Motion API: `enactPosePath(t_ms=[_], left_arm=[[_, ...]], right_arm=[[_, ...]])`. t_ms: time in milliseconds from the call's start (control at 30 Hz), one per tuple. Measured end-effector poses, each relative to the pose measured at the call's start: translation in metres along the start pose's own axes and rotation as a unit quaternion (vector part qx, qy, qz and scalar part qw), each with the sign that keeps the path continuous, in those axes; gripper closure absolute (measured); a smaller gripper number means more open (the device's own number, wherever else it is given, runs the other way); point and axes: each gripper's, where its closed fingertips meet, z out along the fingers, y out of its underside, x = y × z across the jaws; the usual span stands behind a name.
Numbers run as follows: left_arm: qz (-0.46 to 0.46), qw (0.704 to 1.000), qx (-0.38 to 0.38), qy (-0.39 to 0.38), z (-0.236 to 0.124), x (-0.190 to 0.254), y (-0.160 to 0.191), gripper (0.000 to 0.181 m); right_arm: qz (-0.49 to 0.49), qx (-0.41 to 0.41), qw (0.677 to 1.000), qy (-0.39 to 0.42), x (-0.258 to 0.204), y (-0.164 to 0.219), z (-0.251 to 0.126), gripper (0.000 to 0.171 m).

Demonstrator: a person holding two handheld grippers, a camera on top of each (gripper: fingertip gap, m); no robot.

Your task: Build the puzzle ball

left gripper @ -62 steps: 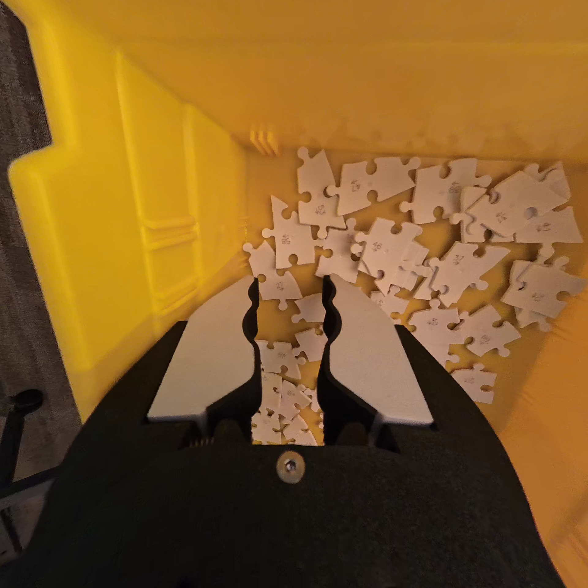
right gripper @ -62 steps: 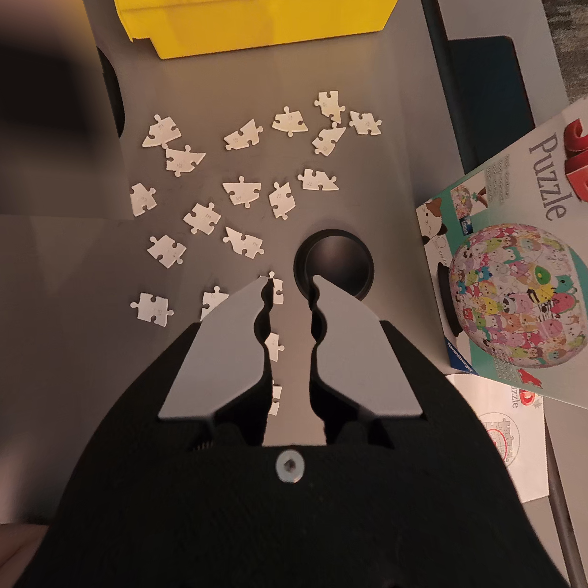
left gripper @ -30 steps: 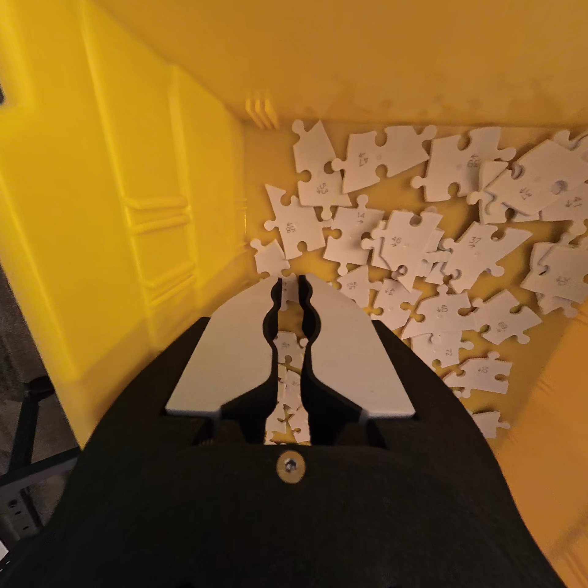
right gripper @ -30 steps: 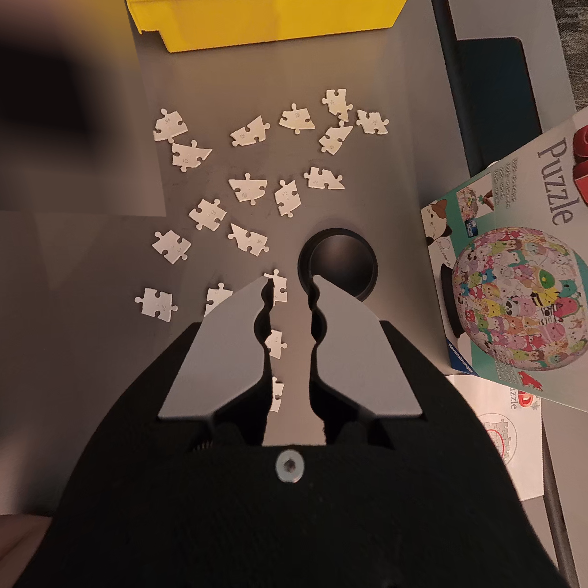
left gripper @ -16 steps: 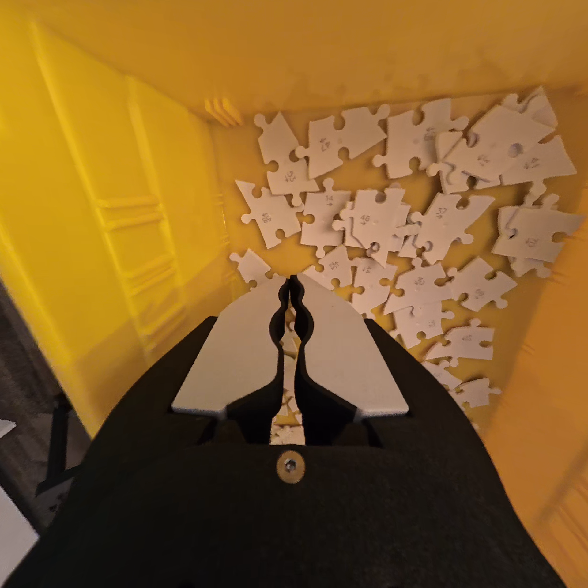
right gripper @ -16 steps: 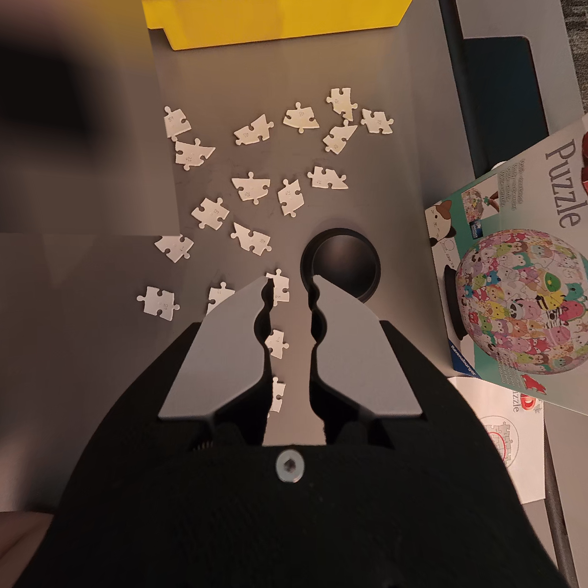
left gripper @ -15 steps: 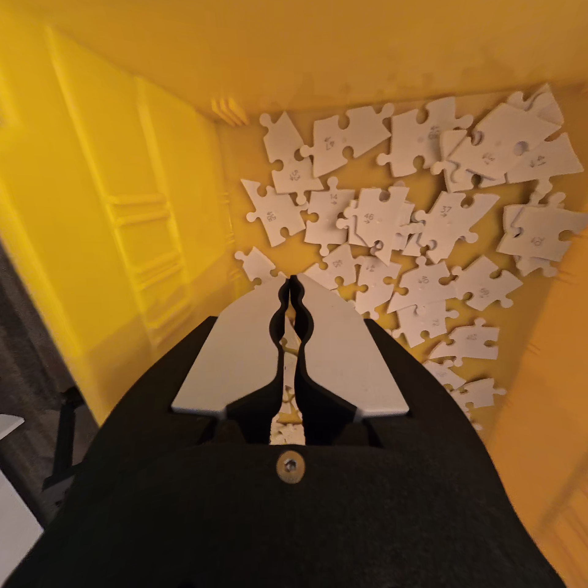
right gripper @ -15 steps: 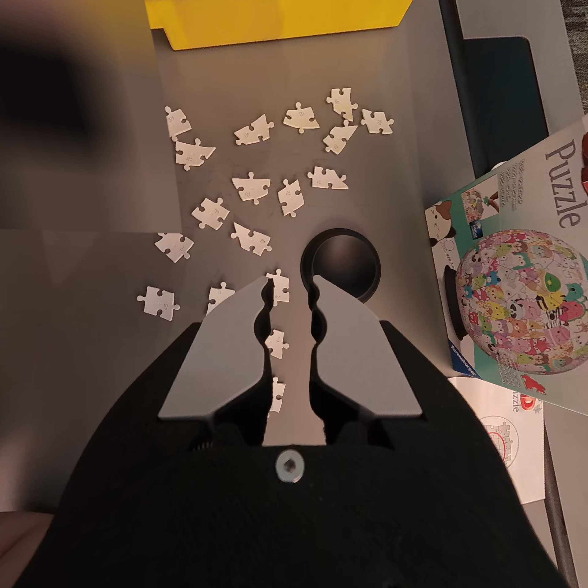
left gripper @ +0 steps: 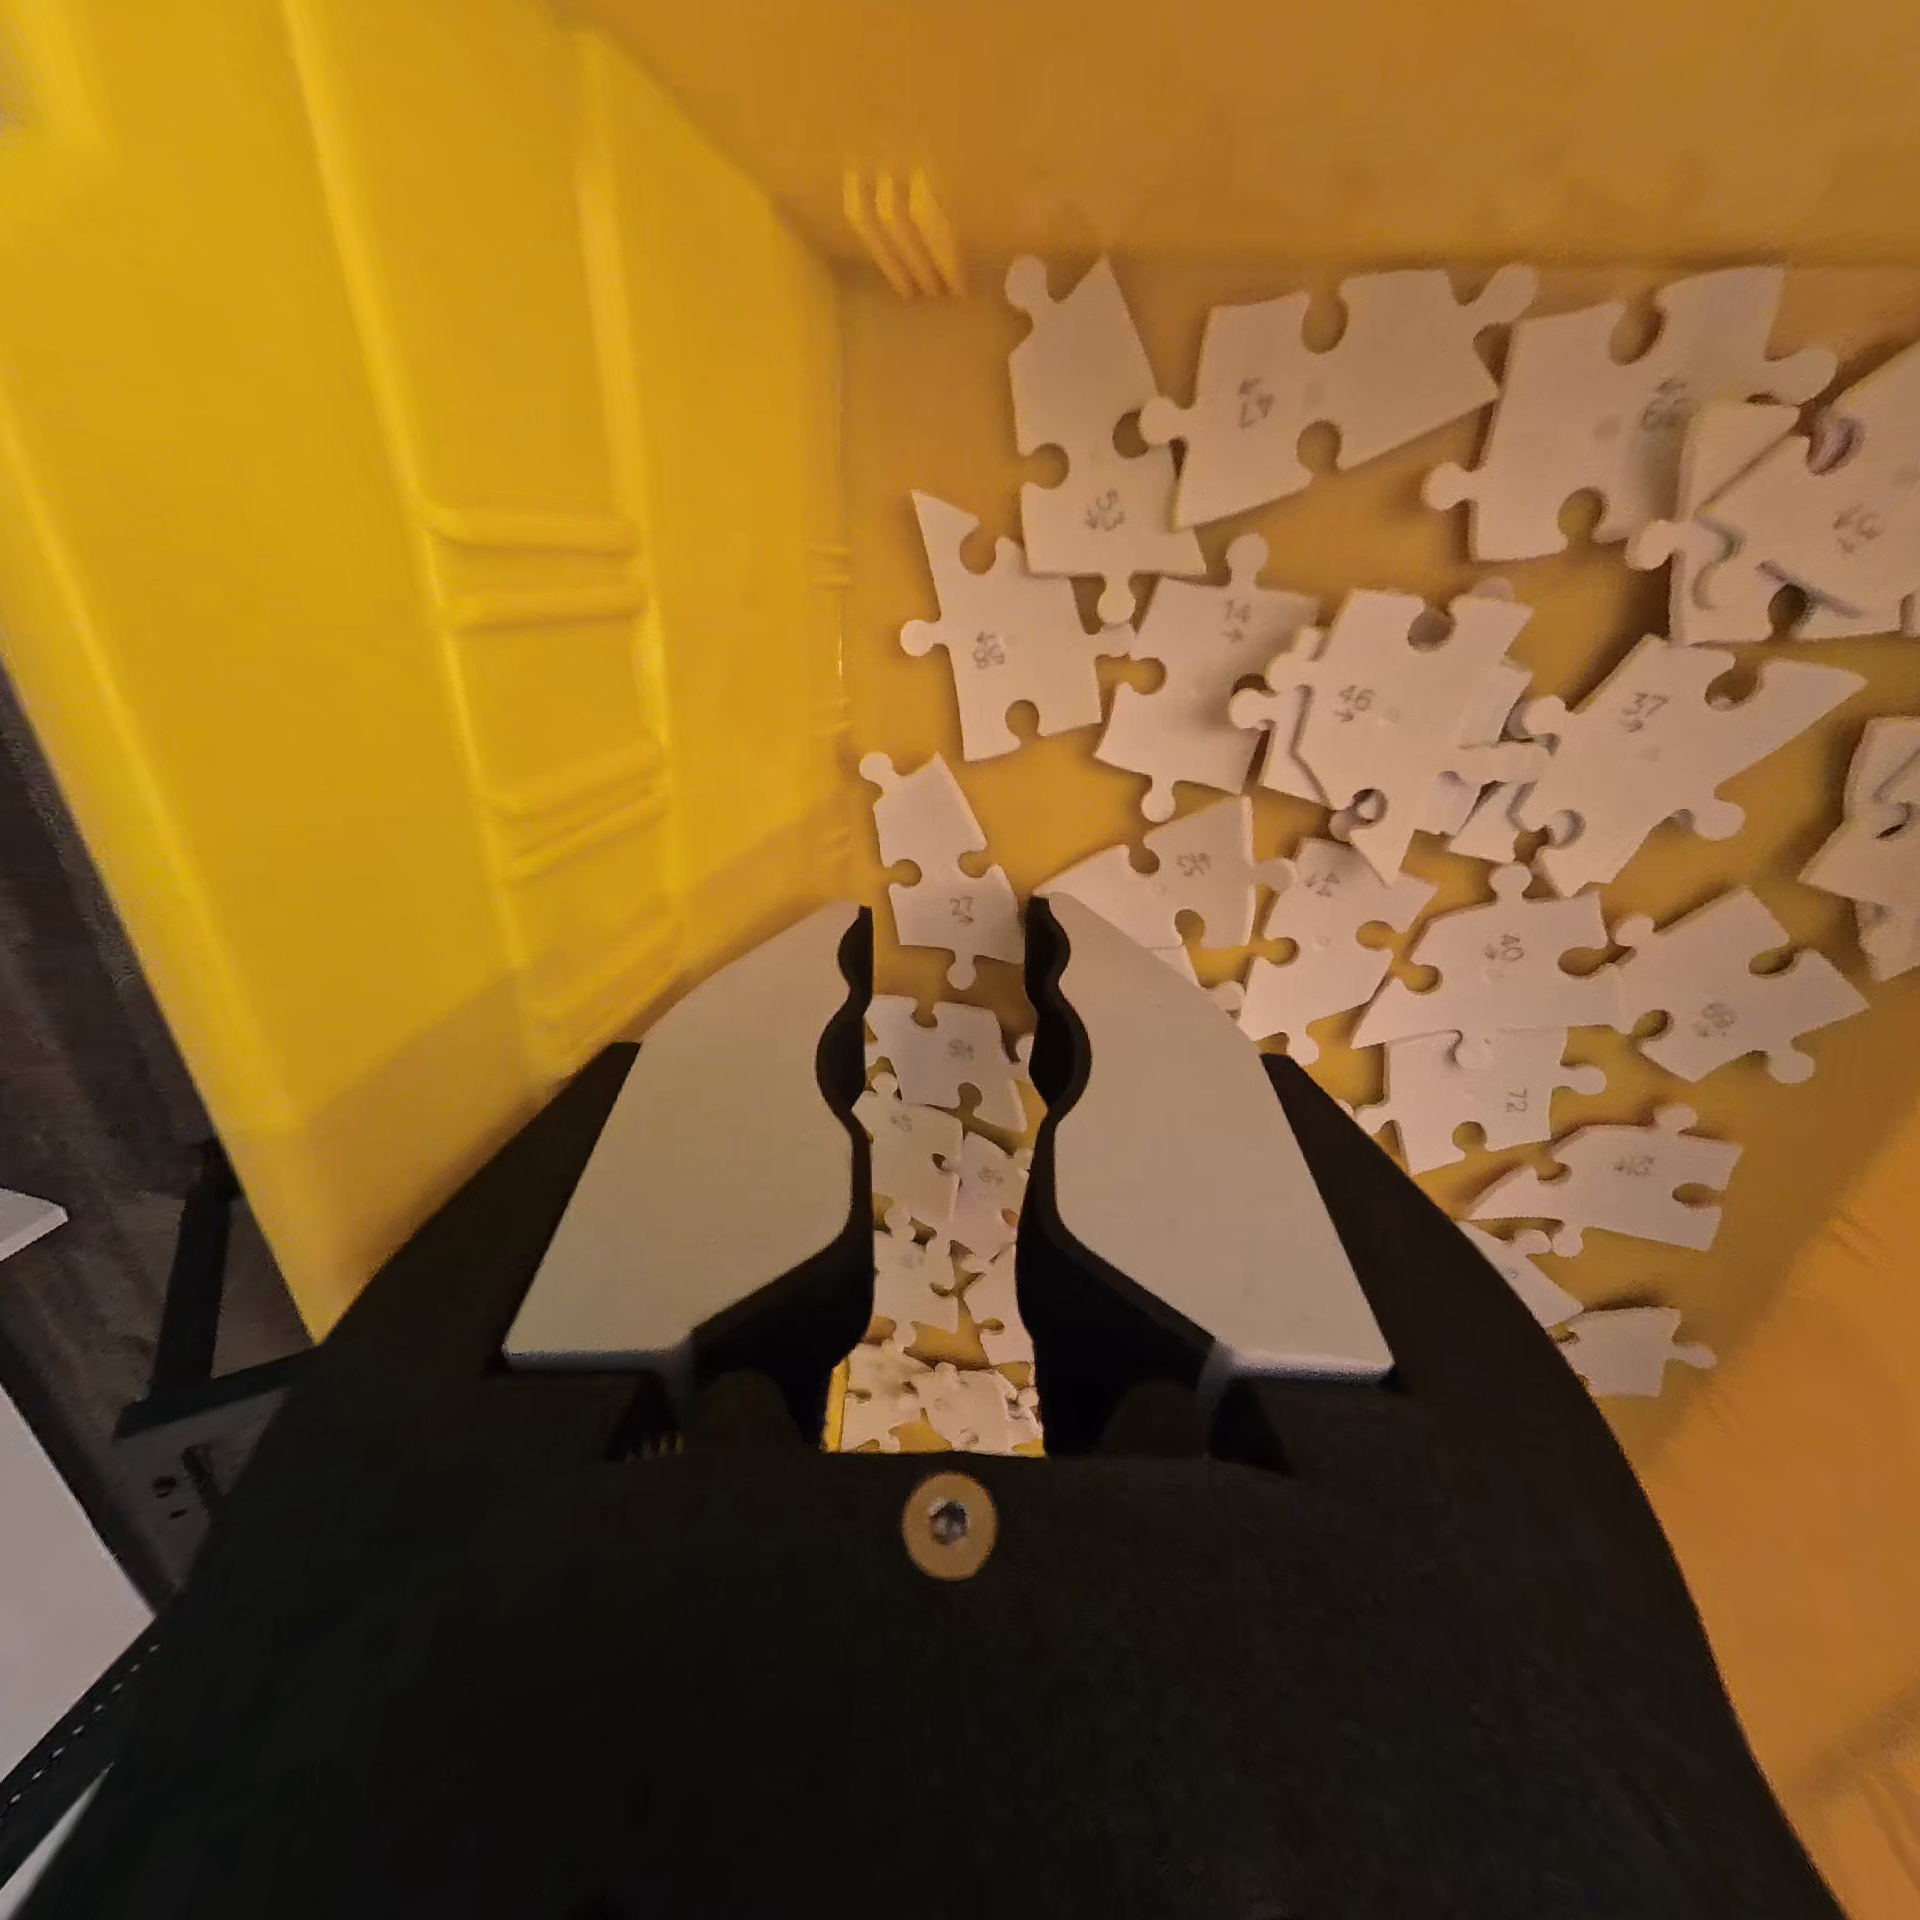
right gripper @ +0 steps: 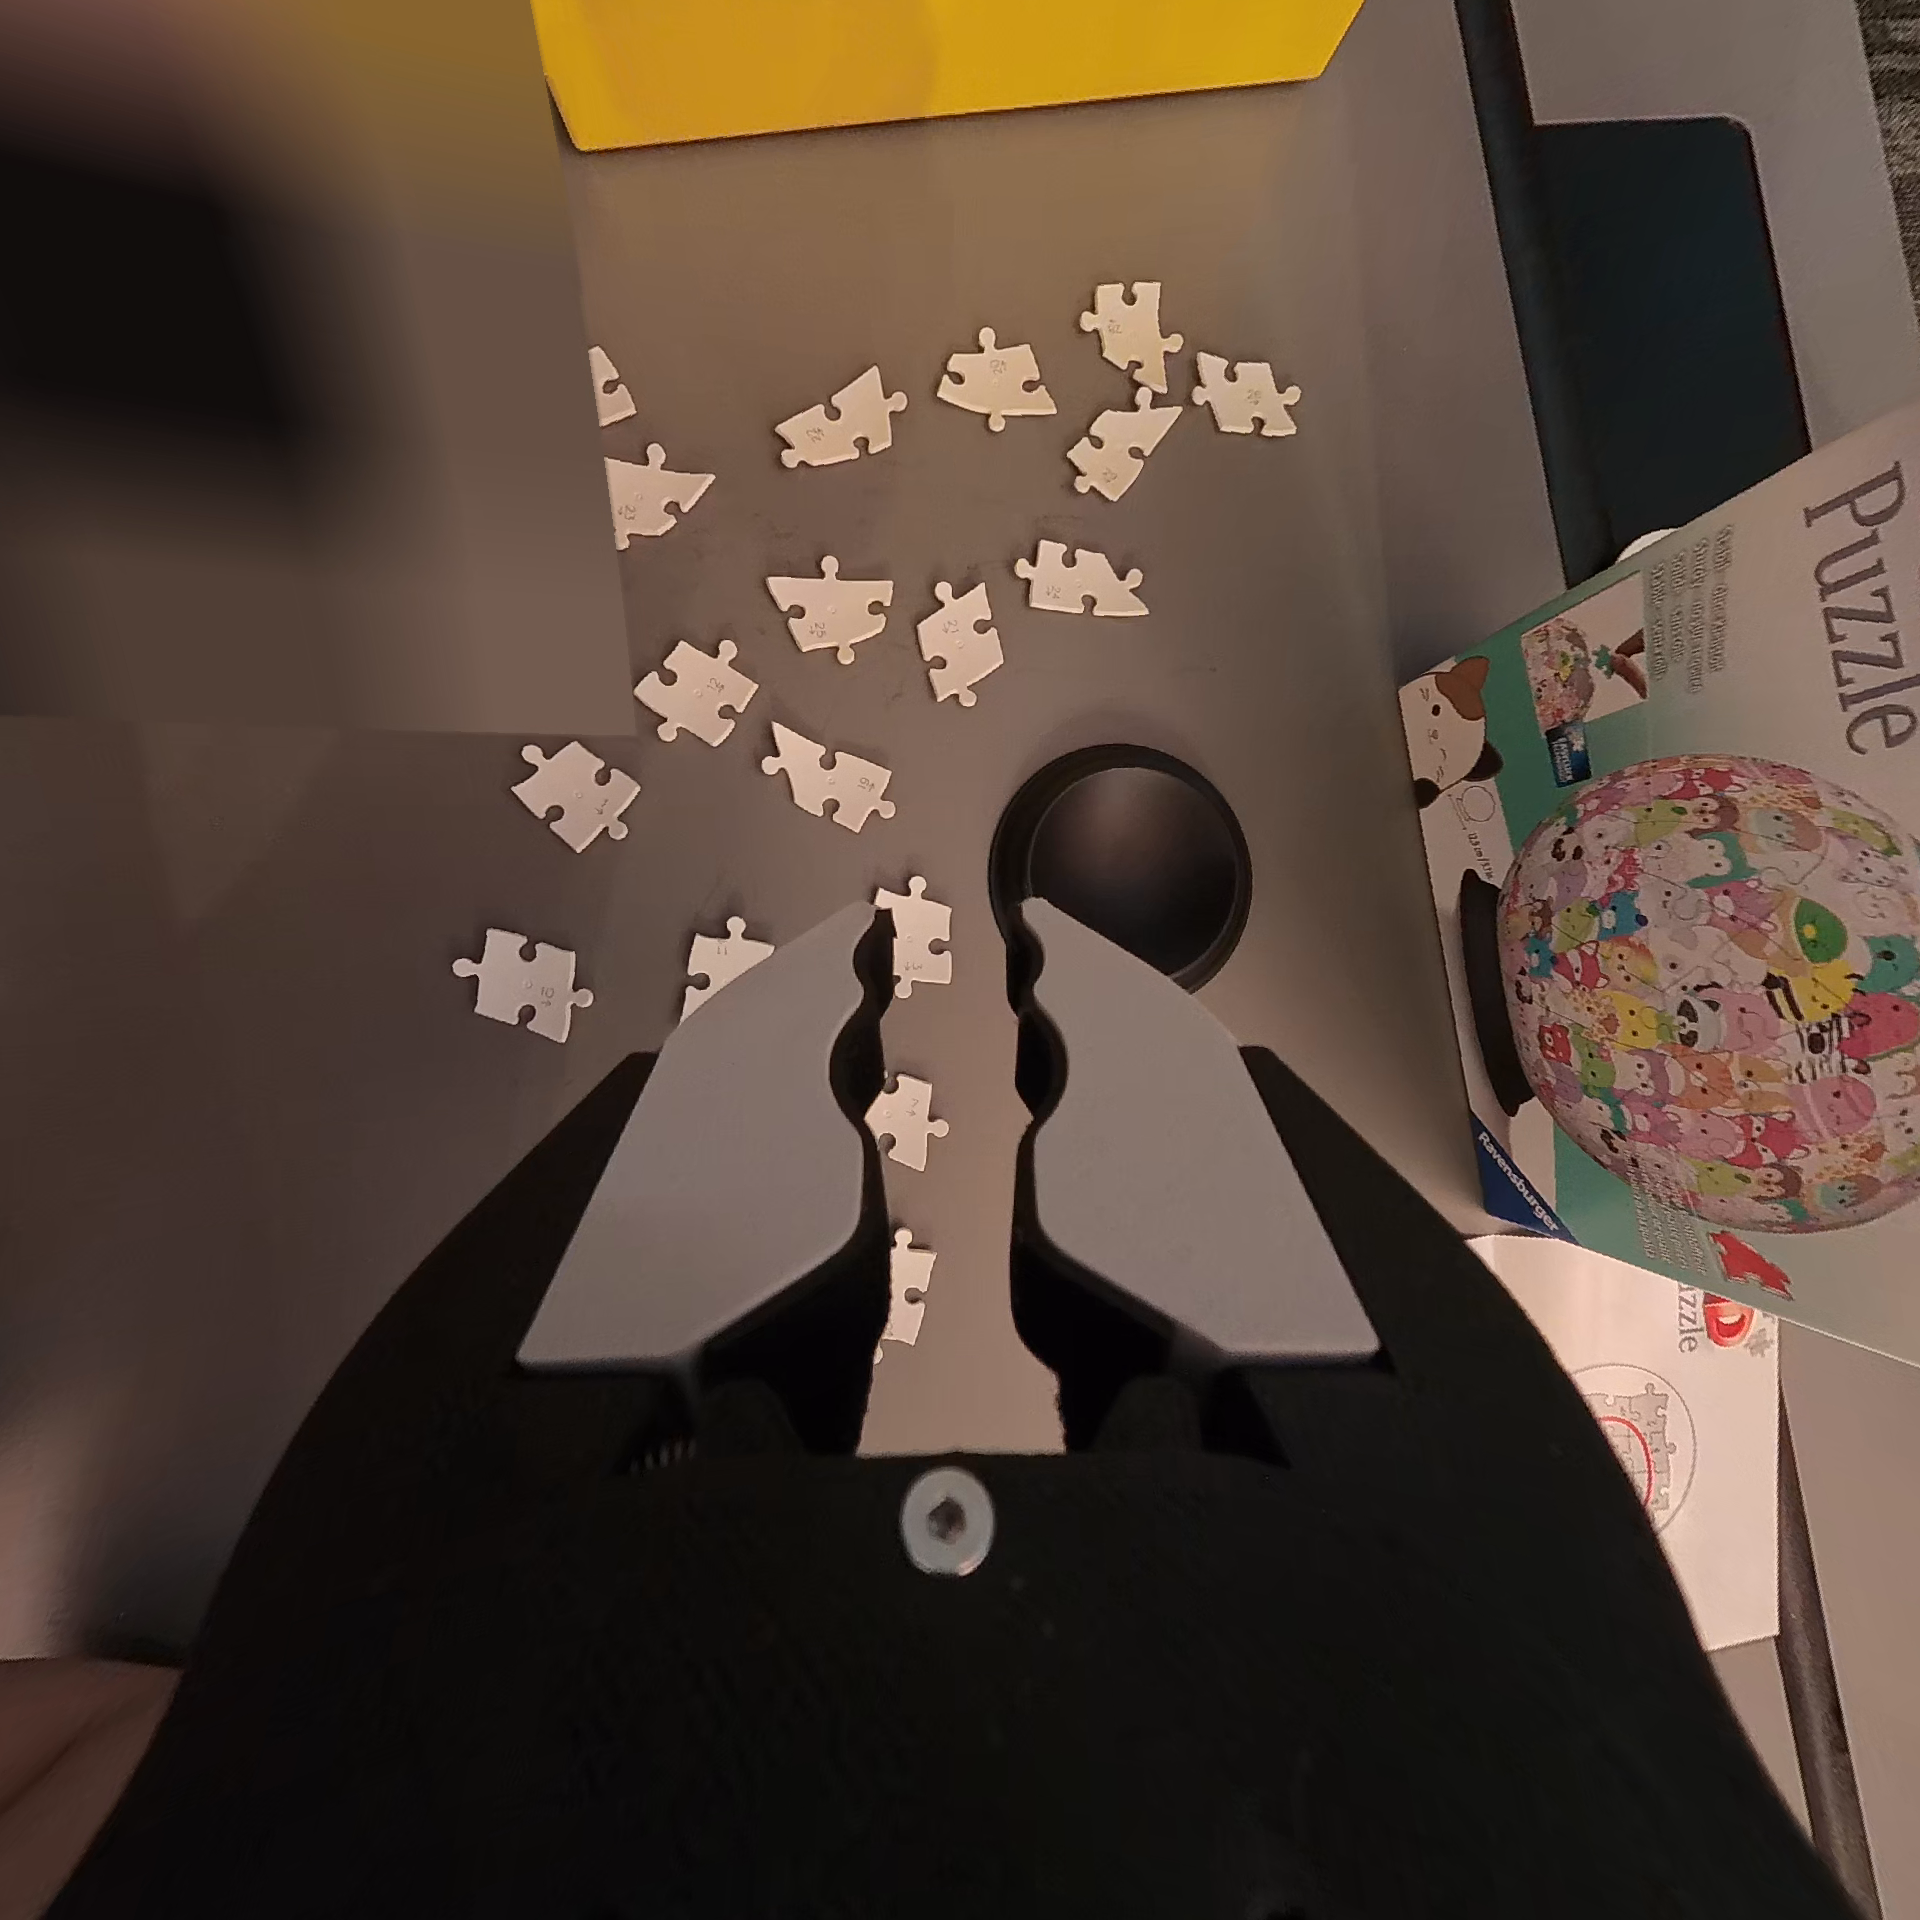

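- Left wrist view: the left gripper (left gripper: 945, 914) is inside a yellow bin (left gripper: 436, 540), its two fingers parted with a clear gap and nothing clamped between them.
- A white puzzle piece (left gripper: 951, 894) lies on the bin floor just past the fingertips, seen through the gap, near the bin's left wall at frame centre.
- More white puzzle pieces (left gripper: 1455, 748), blank side up and each bearing a small printed mark, are strewn over the bin floor from the upper centre to the right edge of the frame; several overlap.
- Further pieces show low in the slot between the fingers.
- Right wrist view: the right gripper (right gripper: 948, 925) hangs over a grey table (right gripper: 1299, 520), its fingers apart and empty.
- About twenty loose white pieces (right gripper: 831, 613) lie scattered singly on the table in the upper centre and centre left of the frame, a few showing between the fingers.
- A black round stand (right gripper: 1122, 862) sits just right of the fingertips.
- The puzzle box (right gripper: 1704, 894), picturing a colourful ball, lies at the right edge, overlapping a white leaflet (right gripper: 1662, 1455) at lower right.
- The bin's yellow outer wall (right gripper: 935, 73) fills the top centre.
- A blurred patch covers the upper left.
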Motion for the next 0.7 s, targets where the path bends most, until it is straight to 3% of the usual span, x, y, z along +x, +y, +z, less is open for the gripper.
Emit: enactPosePath(t_ms=[233,500,700], left_arm=[[-0.001,1.000,-0.002,0.018,0.0030,0.0002,0.0013,0.161],[0.079,0.997,0.003,-0.006,0.0026,0.0084,0.0024,0.177],[0.083,0.996,-0.014,-0.006,0.0016,0.0081,0.0065,0.181]], right_arm=[[-0.004,-0.006,1.000,-0.002,-0.0022,0.0007,0.0010,0.149],[-0.008,-0.005,1.000,-0.002,-0.0039,-0.0003,0.0007,0.149],[-0.010,-0.006,1.000,-0.004,-0.0046,-0.0004,0.0005,0.150]])
